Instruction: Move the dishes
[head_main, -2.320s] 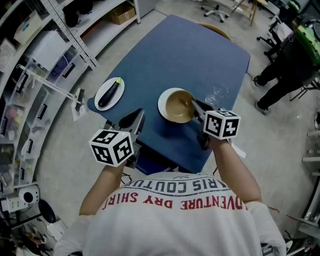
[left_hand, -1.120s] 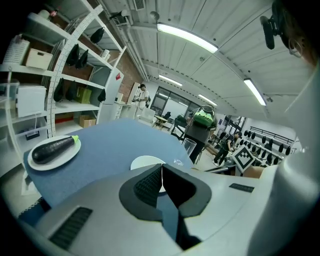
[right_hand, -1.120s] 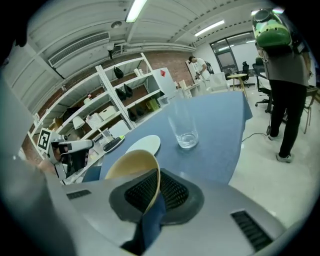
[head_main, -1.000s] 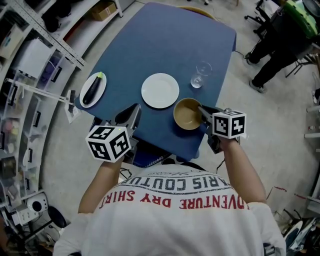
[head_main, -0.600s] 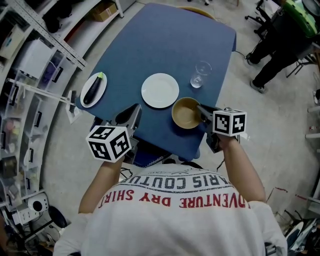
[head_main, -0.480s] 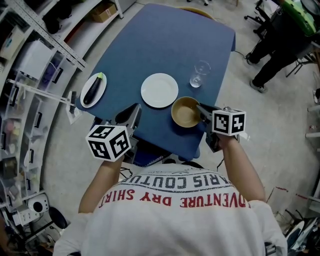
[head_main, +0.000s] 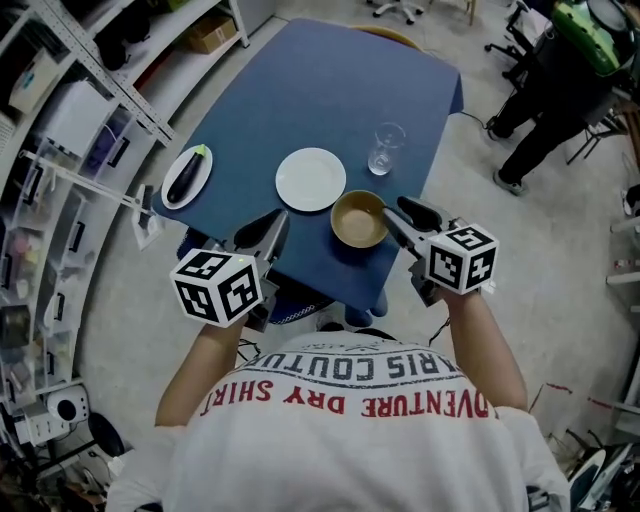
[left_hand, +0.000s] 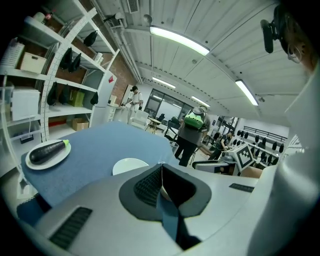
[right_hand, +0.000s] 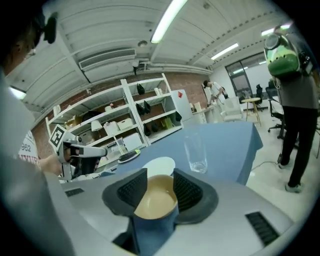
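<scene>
Tan bowl (head_main: 359, 219), one glass (head_main: 381, 150), two plates (head_main: 311, 180) (head_main: 201, 180) — right tool (head_main: 392, 208) opening, empty; left tool (head_main: 278, 219) closed.

Lighting: bright, even indoor light from long ceiling tubes (left_hand: 179, 40), which burn out to white glare in both gripper views. Shadows on the blue table (head_main: 300, 90) are soft and faint, and the darker patch just beside the bowl (head_main: 359, 219) is probably its shadow. Picture quality: the head view is sharp at centre and strongly bowed toward the edges, with the shelving (head_main: 110, 80) curved; both gripper views are circular fisheye with black corners, the nearest foreground soft and out of focus, the far room fairly crisp.
</scene>
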